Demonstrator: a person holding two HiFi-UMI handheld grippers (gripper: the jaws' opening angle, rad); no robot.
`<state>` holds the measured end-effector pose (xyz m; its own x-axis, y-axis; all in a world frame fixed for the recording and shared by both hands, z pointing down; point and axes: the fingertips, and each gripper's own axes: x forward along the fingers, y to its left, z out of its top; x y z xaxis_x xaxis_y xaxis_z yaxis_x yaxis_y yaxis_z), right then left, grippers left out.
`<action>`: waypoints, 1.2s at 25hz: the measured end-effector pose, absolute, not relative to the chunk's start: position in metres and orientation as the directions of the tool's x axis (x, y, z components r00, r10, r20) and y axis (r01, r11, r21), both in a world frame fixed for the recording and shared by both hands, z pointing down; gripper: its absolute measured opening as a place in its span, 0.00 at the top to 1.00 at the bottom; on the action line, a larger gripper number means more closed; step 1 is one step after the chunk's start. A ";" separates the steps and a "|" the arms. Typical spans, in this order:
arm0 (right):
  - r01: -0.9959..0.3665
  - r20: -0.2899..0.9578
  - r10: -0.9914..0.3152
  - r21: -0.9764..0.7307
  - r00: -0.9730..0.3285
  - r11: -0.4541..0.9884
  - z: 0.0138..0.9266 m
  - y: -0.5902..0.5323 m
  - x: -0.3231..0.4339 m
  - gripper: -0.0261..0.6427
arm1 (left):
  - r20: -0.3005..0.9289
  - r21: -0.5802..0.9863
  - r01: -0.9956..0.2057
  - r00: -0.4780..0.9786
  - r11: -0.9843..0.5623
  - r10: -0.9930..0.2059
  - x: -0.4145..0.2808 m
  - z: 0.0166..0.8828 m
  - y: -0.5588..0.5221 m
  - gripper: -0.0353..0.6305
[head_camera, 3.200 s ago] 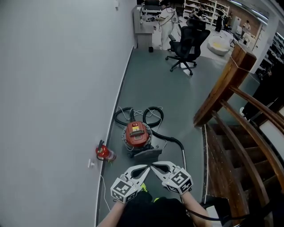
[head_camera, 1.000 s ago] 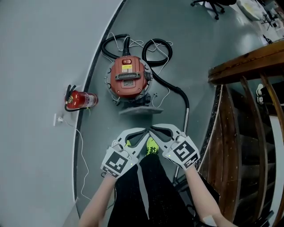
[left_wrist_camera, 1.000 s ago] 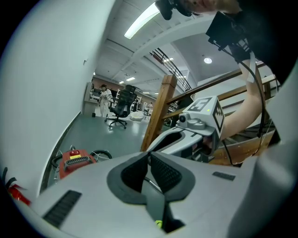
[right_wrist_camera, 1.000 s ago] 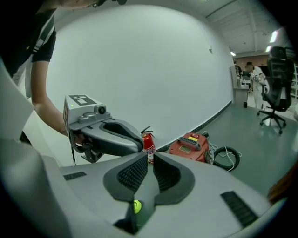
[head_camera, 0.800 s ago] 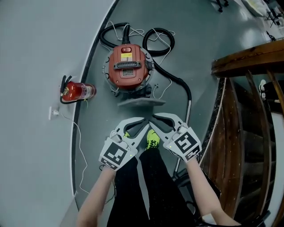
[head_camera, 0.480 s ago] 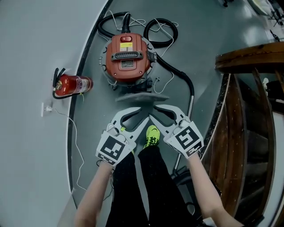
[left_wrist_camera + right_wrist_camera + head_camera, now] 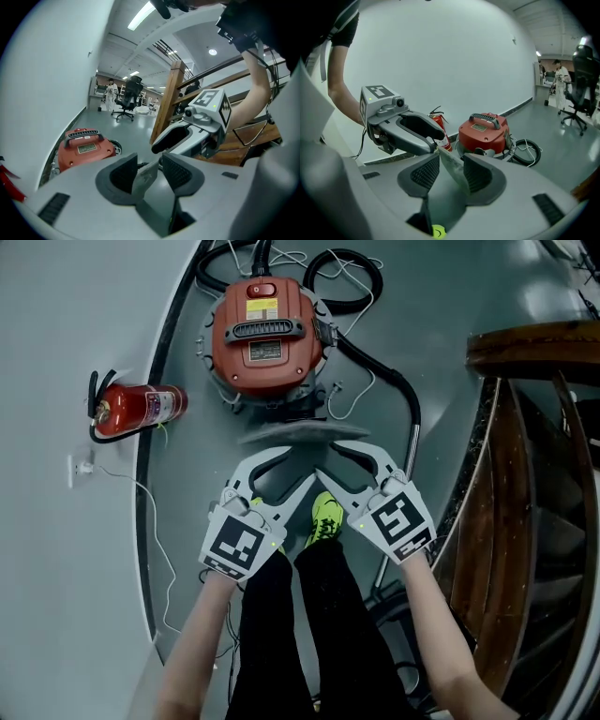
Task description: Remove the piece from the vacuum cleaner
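Note:
The red canister vacuum cleaner (image 7: 262, 329) stands on the grey floor by the wall, also visible as the vacuum (image 7: 84, 150) and the vacuum (image 7: 483, 131). Its black hose (image 7: 384, 381) loops right to a metal wand (image 7: 405, 474). A flat grey piece (image 7: 295, 434) lies in front of the canister. My left gripper (image 7: 292, 465) and right gripper (image 7: 330, 461) hover side by side just short of it, tips nearly touching. Both jaws are opening. The grey piece shows in the gap of the left gripper (image 7: 149, 171) and of the right gripper (image 7: 451, 173), with no pad pressing on it.
A red fire extinguisher (image 7: 131, 409) lies against the wall at the left, with a white cable (image 7: 159, 531) trailing along the floor. A wooden stair railing (image 7: 534, 343) runs down the right side. The person's legs and yellow shoe (image 7: 325, 517) are directly below the grippers.
The vacuum has come closer and higher in the head view as the view tipped down. Both grippers' jaws have gone from shut to parted.

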<state>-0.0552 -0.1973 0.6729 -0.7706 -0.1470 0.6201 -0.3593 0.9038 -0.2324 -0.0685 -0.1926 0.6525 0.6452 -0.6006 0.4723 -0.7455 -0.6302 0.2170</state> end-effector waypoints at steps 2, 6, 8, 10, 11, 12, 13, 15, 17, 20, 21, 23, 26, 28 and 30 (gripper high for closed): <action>-0.360 0.631 -0.153 -0.213 -0.760 0.908 0.680 -0.201 -0.056 0.71 | 0.477 0.216 -0.747 0.643 -0.629 -0.599 -0.071 0.660 -0.196 0.69; -0.365 0.646 -0.163 -0.192 -0.746 0.911 0.694 -0.211 -0.059 0.68 | 0.487 0.188 -0.745 0.636 -0.640 -0.598 -0.075 0.674 -0.205 0.67; -0.366 0.652 -0.168 -0.180 -0.740 0.913 0.702 -0.216 -0.060 0.67 | 0.492 0.163 -0.743 0.632 -0.649 -0.599 -0.076 0.680 -0.209 0.67; -0.360 0.663 -0.165 -0.168 -0.730 0.918 0.710 -0.220 -0.061 0.66 | 0.504 0.156 -0.740 0.629 -0.654 -0.592 -0.077 0.690 -0.212 0.67; -0.356 0.670 -0.160 -0.166 -0.725 0.920 0.715 -0.220 -0.061 0.65 | 0.511 0.156 -0.739 0.628 -0.655 -0.587 -0.077 0.694 -0.213 0.67; -0.351 0.676 -0.154 -0.164 -0.721 0.922 0.719 -0.221 -0.062 0.64 | 0.519 0.155 -0.738 0.627 -0.657 -0.581 -0.078 0.699 -0.213 0.66; -0.345 0.682 -0.148 -0.160 -0.716 0.925 0.724 -0.222 -0.062 0.63 | 0.527 0.153 -0.737 0.625 -0.659 -0.577 -0.079 0.703 -0.214 0.65; -0.334 0.693 -0.143 -0.149 -0.707 0.931 0.730 -0.225 -0.063 0.62 | 0.537 0.144 -0.737 0.619 -0.661 -0.573 -0.081 0.712 -0.217 0.63; -0.328 0.702 -0.140 -0.139 -0.698 0.935 0.737 -0.228 -0.063 0.62 | 0.541 0.140 -0.738 0.615 -0.660 -0.574 -0.082 0.719 -0.219 0.63; -0.306 0.715 -0.121 -0.135 -0.688 0.942 0.748 -0.229 -0.063 0.62 | 0.559 0.125 -0.743 0.600 -0.657 -0.573 -0.083 0.731 -0.223 0.61; -0.300 0.717 -0.112 -0.140 -0.688 0.944 0.751 -0.229 -0.063 0.59 | 0.567 0.112 -0.745 0.592 -0.658 -0.573 -0.084 0.735 -0.225 0.61; -0.293 0.721 -0.104 -0.143 -0.685 0.945 0.756 -0.230 -0.064 0.57 | 0.580 0.091 -0.741 0.582 -0.665 -0.570 -0.085 0.742 -0.228 0.60; -0.287 0.730 -0.102 -0.132 -0.676 0.949 0.764 -0.232 -0.064 0.57 | 0.595 0.070 -0.731 0.577 -0.679 -0.559 -0.084 0.750 -0.232 0.60; -0.274 0.740 -0.090 -0.130 -0.666 0.953 0.770 -0.233 -0.064 0.56 | 0.610 0.059 -0.725 0.570 -0.686 -0.550 -0.084 0.756 -0.234 0.59; -0.250 0.755 -0.074 -0.122 -0.652 0.961 0.777 -0.232 -0.065 0.56 | 0.627 0.059 -0.722 0.564 -0.690 -0.537 -0.084 0.764 -0.235 0.58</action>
<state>-0.0646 -0.2322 0.7772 -0.6521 -0.0736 0.7546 -0.2496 0.9606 -0.1220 -0.0836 -0.2351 0.7640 0.5643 -0.5366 0.6275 -0.7218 -0.6895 0.0595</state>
